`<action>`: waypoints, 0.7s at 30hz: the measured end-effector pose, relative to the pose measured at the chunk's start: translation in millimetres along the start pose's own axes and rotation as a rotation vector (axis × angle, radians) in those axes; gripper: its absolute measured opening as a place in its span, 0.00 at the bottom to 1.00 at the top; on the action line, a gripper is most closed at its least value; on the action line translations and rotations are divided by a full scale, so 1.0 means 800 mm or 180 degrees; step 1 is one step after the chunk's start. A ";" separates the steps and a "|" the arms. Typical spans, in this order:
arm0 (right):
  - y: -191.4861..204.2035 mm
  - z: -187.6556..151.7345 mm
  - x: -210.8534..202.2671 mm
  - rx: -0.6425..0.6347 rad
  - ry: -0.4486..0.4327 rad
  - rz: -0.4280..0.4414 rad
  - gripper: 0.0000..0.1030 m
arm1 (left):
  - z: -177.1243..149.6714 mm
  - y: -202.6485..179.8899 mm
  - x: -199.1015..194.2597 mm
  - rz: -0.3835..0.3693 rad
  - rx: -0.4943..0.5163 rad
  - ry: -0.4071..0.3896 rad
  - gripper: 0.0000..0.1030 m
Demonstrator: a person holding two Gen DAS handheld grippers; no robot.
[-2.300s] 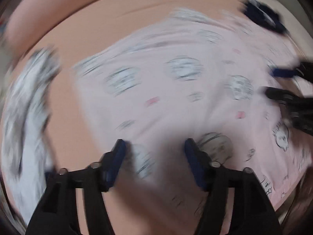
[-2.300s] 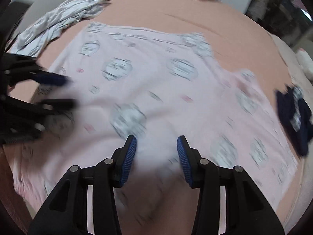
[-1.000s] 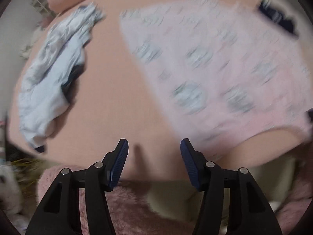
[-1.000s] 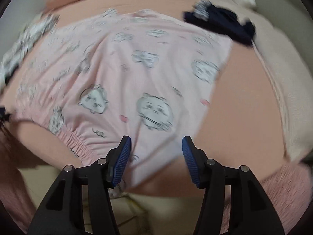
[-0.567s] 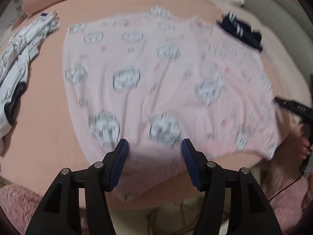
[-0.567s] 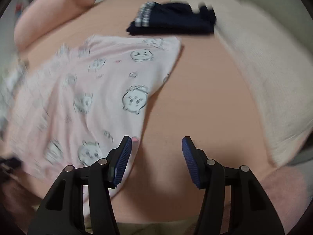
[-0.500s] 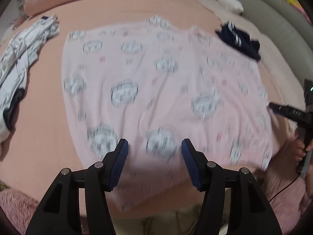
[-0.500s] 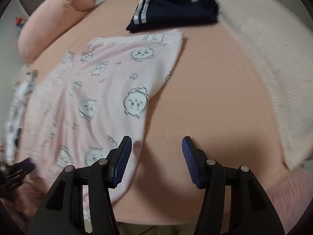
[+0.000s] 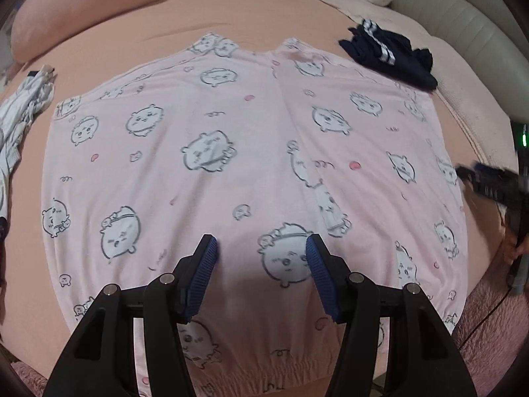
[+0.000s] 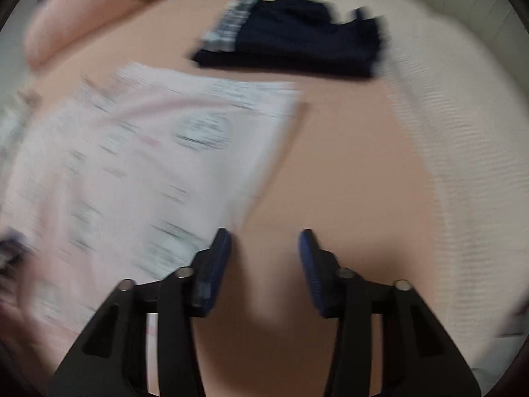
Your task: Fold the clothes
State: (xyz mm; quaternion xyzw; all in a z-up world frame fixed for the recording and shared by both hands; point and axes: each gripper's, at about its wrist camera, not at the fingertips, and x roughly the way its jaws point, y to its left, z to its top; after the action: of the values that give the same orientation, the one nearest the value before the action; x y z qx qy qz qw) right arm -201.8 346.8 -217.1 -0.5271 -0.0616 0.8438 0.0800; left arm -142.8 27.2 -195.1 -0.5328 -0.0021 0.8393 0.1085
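Pink shorts spread flat, both grippers empty above them.

Your left gripper [image 9: 261, 273] hangs over the waistband end of the shorts [image 9: 231, 152], jaws spread and pinching nothing; the cloth lies smooth below, so it looks laid out ready for the 1st fold. Your right gripper [image 10: 264, 266] sits just off the shorts' right edge, over bare bed [image 10: 347, 165]; its jaws have just been opening, nothing between them, likely lining up on that edge. Farther off, the 2 legs lie side by side. Beyond them sits a navy garment [image 9: 390, 58], apparently folded already; a white one [image 9: 23, 112] waits crumpled at far left.
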 end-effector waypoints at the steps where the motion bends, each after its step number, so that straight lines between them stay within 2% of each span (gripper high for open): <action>1: -0.012 -0.003 -0.004 0.0124 -0.0026 0.0093 0.63 | 0.002 0.003 -0.002 -0.0006 -0.0040 -0.0026 0.57; 3: -0.037 -0.004 -0.013 0.0515 -0.0072 0.0581 0.56 | 0.008 0.008 -0.008 -0.0061 -0.0121 -0.0093 0.57; 6: -0.046 0.013 -0.012 0.0795 -0.0185 0.1157 0.56 | 0.011 0.006 -0.012 -0.0207 -0.0213 -0.0121 0.57; 8: -0.041 0.031 0.011 0.0879 -0.0075 0.1321 0.56 | 0.010 0.004 -0.013 -0.0256 -0.0218 -0.0104 0.57; 10: -0.038 0.047 0.038 0.0942 0.0019 0.1401 0.58 | 0.008 0.001 -0.007 -0.0168 -0.0168 -0.0049 0.57; 11: -0.036 0.051 0.042 0.0942 -0.0048 0.1385 0.58 | 0.008 0.002 -0.003 -0.0139 -0.0181 -0.0026 0.57; 12: -0.033 0.053 0.042 0.0886 -0.0099 0.1321 0.49 | 0.007 0.003 0.000 -0.0117 -0.0198 -0.0005 0.57; 13: -0.029 0.055 0.042 0.0816 -0.0130 0.1245 0.31 | 0.007 0.004 0.003 -0.0130 -0.0239 0.0006 0.57; 15: -0.020 0.059 0.042 0.0597 -0.0171 0.1063 0.21 | 0.007 0.006 0.008 -0.0136 -0.0302 0.0009 0.57; 16: -0.016 0.058 0.038 0.0488 -0.0188 0.1021 0.07 | 0.008 0.005 0.008 -0.0119 -0.0305 0.0002 0.57; 18: -0.012 0.058 0.030 0.0316 -0.0201 0.0912 0.03 | 0.012 0.002 0.009 -0.0085 -0.0267 -0.0013 0.57; 20: -0.013 0.053 0.028 0.0094 -0.0276 0.0366 0.02 | 0.016 -0.002 0.009 -0.0033 -0.0225 -0.0033 0.57; 21: -0.024 0.053 0.033 0.0131 -0.0241 0.0253 0.02 | 0.017 -0.003 0.008 -0.0016 -0.0217 -0.0042 0.57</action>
State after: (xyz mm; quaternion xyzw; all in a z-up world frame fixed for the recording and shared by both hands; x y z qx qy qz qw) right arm -249.9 369.9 -217.9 -0.4951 -0.0263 0.8667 0.0548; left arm -157.4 32.1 -194.9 -0.5306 -0.0328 0.8419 0.0923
